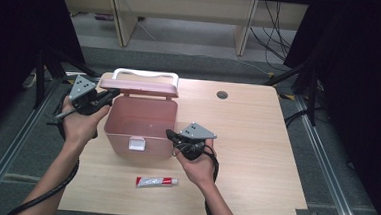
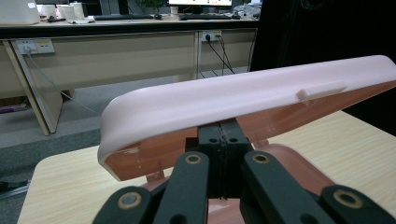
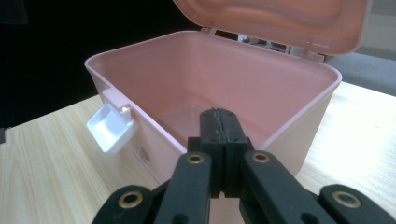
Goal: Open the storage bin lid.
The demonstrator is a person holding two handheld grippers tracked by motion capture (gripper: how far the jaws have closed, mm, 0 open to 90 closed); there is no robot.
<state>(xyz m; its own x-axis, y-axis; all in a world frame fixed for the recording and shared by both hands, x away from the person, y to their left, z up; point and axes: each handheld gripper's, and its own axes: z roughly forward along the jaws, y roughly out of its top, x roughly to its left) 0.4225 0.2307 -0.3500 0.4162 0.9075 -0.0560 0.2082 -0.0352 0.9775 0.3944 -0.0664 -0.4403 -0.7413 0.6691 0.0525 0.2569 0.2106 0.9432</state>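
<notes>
**Inspector:** Pink plastic storage box [image 1: 140, 122], rectangular with rounded corners, is sitting on the pale wooden table [image 1: 256, 141], left of centre. Its hinged pink lid [image 1: 139, 87] is standing raised at the far side, with a white carrying handle [image 1: 145, 74] showing above it.

**Clerk:** What is lying around it?

**Inspector:** A small white tube with red ends [image 1: 157, 182] is lying flat on the table near the front edge, apart from the box. A round grey cable port [image 1: 222, 95] is sitting in the tabletop behind and to the right. Nothing is blocking the box opening.

**Clerk:** And the tongs?

**Inspector:** The left gripper [image 1: 110, 95] is pointing at the lid's left end, jaws pressed fully together just under the lid's edge, gripping nothing. The right gripper [image 1: 170, 134] is hovering at the box's right front corner, jaws likewise closed tight and holding nothing.

**Clerk:** Condition of the box?

**Inspector:** Its interior is appearing bare and smooth. A white latch [image 3: 111, 127] is hanging open on the front wall.
</notes>
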